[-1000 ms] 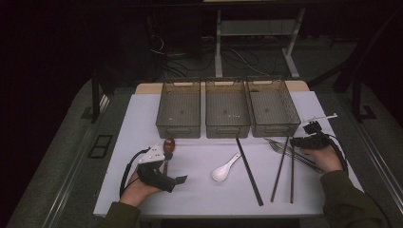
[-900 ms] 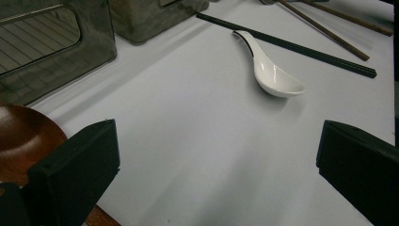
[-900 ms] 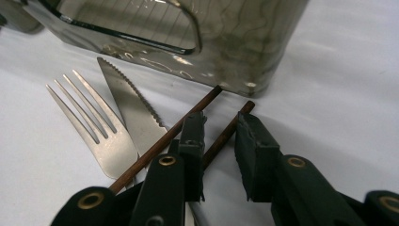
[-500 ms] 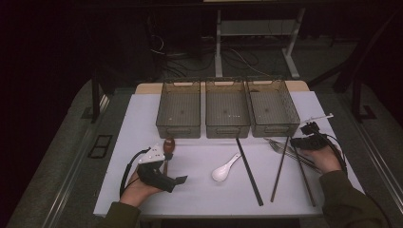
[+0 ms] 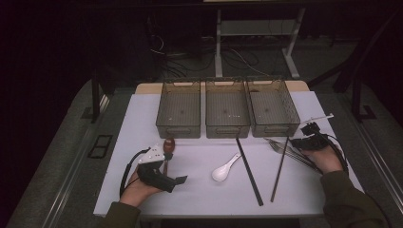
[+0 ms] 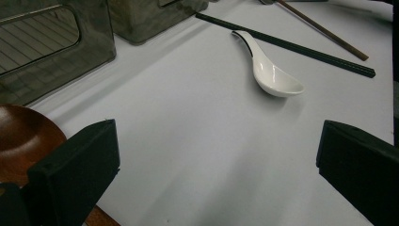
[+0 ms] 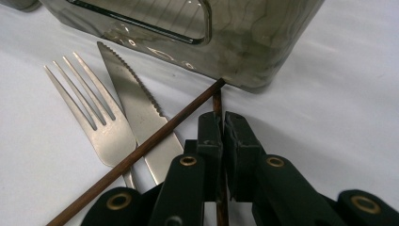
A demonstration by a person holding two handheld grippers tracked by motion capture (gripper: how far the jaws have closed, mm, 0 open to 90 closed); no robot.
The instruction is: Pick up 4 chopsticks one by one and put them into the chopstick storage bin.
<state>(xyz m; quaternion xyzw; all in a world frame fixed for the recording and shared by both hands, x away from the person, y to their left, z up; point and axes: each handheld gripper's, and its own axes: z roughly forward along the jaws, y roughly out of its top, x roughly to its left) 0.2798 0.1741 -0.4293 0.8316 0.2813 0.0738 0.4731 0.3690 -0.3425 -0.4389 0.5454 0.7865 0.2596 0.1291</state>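
My right gripper [image 7: 222,120] is shut on a thin brown chopstick [image 7: 217,96] that runs between its pads; the jaws have just been closing on it. A second brown chopstick [image 7: 155,139] lies slanted across a steel knife [image 7: 136,108], beside a fork [image 7: 94,117]. In the high view this gripper [image 5: 298,141] sits at the right of the table, by the right tray [image 5: 274,130]. My left gripper [image 5: 173,166] rests open at the front left, its jaws [image 6: 216,155] wide apart over bare tabletop. A brown wooden spoon [image 6: 23,136] lies beside its left jaw.
Three clear trays stand in a row at the back, the left [image 5: 178,130] and middle [image 5: 227,130] ones beside the right one. A white ceramic spoon [image 5: 227,167] and a pair of black chopsticks [image 5: 248,168] lie mid-table. The loose brown chopstick [image 5: 280,166] lies right of them.
One of the two brown chopsticks has swung away from its mate toward the right hand, and the right jaws have shut on it. The left hand has kept still.
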